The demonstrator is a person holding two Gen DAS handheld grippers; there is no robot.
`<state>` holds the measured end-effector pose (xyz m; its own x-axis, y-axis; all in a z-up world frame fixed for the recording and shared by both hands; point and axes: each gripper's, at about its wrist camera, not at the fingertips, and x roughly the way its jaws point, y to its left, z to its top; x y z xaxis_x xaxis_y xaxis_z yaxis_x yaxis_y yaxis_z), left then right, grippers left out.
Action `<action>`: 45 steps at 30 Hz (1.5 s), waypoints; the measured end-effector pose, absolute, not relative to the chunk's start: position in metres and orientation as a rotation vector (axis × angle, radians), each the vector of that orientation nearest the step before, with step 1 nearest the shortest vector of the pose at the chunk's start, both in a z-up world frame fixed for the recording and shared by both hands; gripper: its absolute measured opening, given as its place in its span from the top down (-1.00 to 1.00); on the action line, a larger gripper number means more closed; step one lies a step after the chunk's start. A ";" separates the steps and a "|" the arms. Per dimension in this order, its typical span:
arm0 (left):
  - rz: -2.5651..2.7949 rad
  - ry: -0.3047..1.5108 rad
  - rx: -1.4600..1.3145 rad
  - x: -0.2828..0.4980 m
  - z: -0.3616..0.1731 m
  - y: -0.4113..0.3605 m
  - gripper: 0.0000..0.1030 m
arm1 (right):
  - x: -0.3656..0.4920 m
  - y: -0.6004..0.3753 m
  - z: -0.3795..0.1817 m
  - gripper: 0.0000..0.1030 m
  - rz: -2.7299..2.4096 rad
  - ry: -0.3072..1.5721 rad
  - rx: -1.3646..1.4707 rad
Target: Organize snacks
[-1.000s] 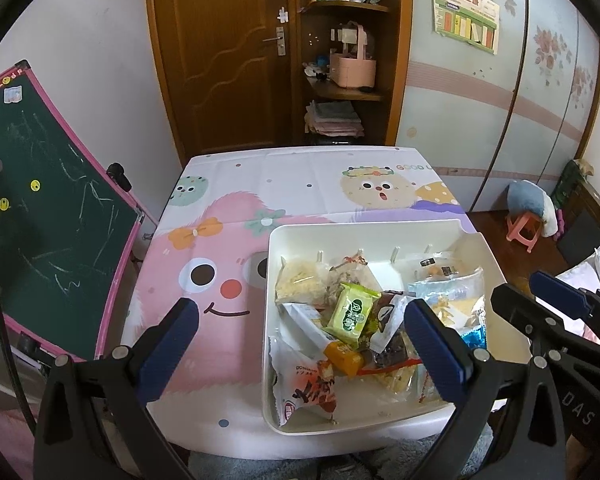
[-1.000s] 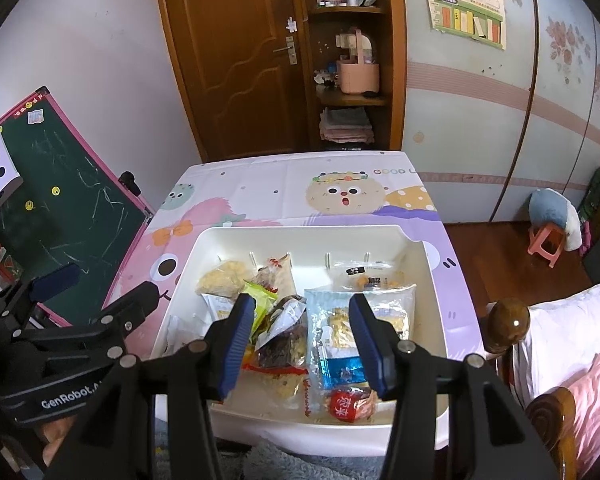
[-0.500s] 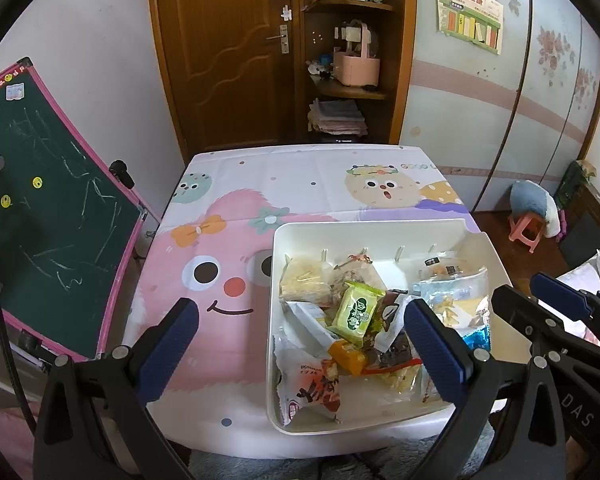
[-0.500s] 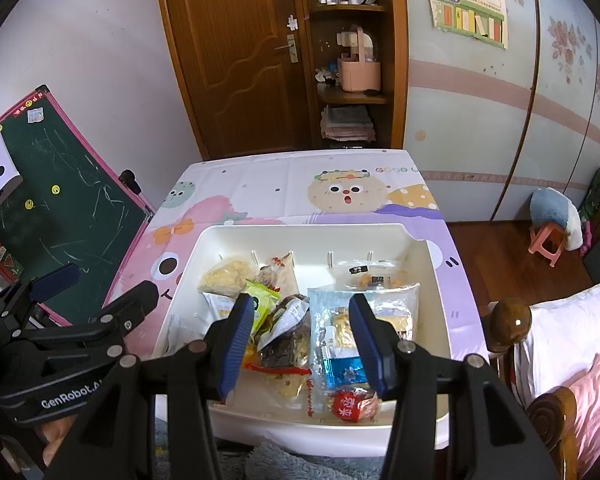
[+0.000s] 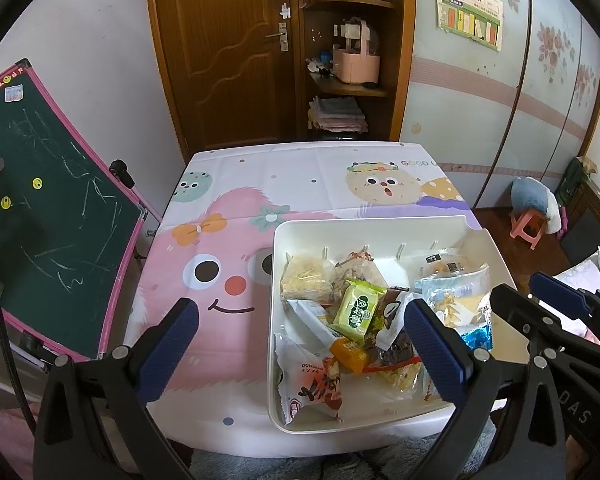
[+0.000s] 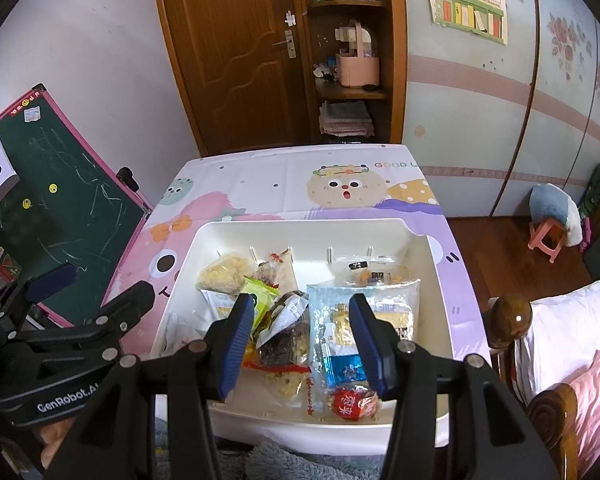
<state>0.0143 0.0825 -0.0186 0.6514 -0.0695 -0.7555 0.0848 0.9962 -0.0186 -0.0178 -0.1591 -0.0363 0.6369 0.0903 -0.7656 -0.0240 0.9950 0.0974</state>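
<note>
On table, 6 o'clock edge: white bin (image 5: pixel 380 226) holding jumbled snack packets (image 6: pixel 300 320), unsorted or just gathered; left gripper (image 5: pixel 300 334) and right gripper (image 6: pixel 302 330) both spread, empty.

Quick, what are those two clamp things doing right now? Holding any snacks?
Left hand-held gripper: open, holding nothing, above the tray.
Right hand-held gripper: open, holding nothing, above the snacks.
</note>
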 end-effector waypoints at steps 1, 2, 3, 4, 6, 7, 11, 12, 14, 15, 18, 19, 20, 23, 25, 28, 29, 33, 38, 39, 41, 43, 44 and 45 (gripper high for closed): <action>-0.087 0.856 0.020 0.015 -0.018 0.081 -0.98 | -0.017 -0.159 -0.036 0.03 0.065 0.877 0.079; -0.087 0.856 0.020 0.014 -0.019 0.082 -0.98 | -0.017 -0.159 -0.037 0.03 0.065 0.877 0.078; -0.088 0.857 0.019 0.015 -0.018 0.082 -0.98 | -0.017 -0.160 -0.036 0.03 0.065 0.878 0.080; -0.088 0.857 0.019 0.015 -0.018 0.081 -0.98 | -0.017 -0.159 -0.037 0.03 0.065 0.878 0.080; -0.088 0.859 0.019 0.015 -0.019 0.083 -0.98 | -0.016 -0.160 -0.036 0.03 0.065 0.879 0.080; -0.088 0.859 0.019 0.015 -0.019 0.082 -0.98 | -0.017 -0.159 -0.037 0.03 0.065 0.879 0.080; -0.088 0.858 0.020 0.015 -0.018 0.082 -0.98 | -0.016 -0.159 -0.036 0.03 0.065 0.879 0.080; -0.088 0.859 0.020 0.015 -0.018 0.082 -0.98 | -0.017 -0.159 -0.037 0.03 0.065 0.879 0.080; -0.088 0.859 0.020 0.015 -0.018 0.083 -0.98 | -0.016 -0.160 -0.036 0.03 0.065 0.880 0.080; -0.088 0.858 0.020 0.015 -0.018 0.081 -0.98 | -0.016 -0.160 -0.038 0.03 0.064 0.880 0.081; -0.088 0.859 0.020 0.015 -0.018 0.081 -0.98 | -0.016 -0.160 -0.038 0.03 0.064 0.881 0.081; -0.087 0.859 0.021 0.016 -0.018 0.081 -0.98 | -0.016 -0.160 -0.038 0.03 0.065 0.881 0.081; -0.088 0.860 0.021 0.015 -0.018 0.082 -0.98 | -0.016 -0.160 -0.038 0.03 0.064 0.882 0.081; -0.089 0.862 0.019 0.015 -0.018 0.083 -0.98 | -0.016 -0.160 -0.038 0.03 0.063 0.884 0.082; -0.088 0.861 0.020 0.015 -0.018 0.082 -0.98 | -0.017 -0.161 -0.040 0.03 0.063 0.885 0.083; -0.089 0.860 0.020 0.016 -0.018 0.081 -0.98 | -0.018 -0.160 -0.040 0.03 0.062 0.886 0.082; -0.089 0.860 0.019 0.016 -0.018 0.082 -0.98 | -0.017 -0.160 -0.040 0.03 0.062 0.885 0.081; -0.089 0.861 0.021 0.017 -0.018 0.081 -0.98 | -0.018 -0.160 -0.040 0.03 0.061 0.885 0.083; -0.088 0.864 0.018 0.016 -0.018 0.082 -0.98 | -0.018 -0.160 -0.040 0.03 0.062 0.887 0.080; -0.088 0.863 0.018 0.016 -0.018 0.082 -0.98 | -0.016 -0.161 -0.040 0.03 0.062 0.887 0.081; -0.089 0.865 0.017 0.016 -0.019 0.083 -0.98 | -0.016 -0.160 -0.040 0.03 0.063 0.887 0.081; -0.091 0.868 0.014 0.016 -0.019 0.083 -0.98 | -0.017 -0.160 -0.040 0.03 0.063 0.887 0.082; -0.091 0.870 0.013 0.016 -0.019 0.084 -0.98 | -0.016 -0.160 -0.040 0.03 0.063 0.887 0.081; -0.091 0.869 0.013 0.016 -0.019 0.084 -0.98 | -0.017 -0.160 -0.041 0.03 0.062 0.888 0.080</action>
<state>0.0159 0.0837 -0.0192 0.6418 -0.0743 -0.7633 0.0852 0.9960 -0.0253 -0.0170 -0.1598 -0.0406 0.6295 0.0873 -0.7721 -0.0206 0.9952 0.0957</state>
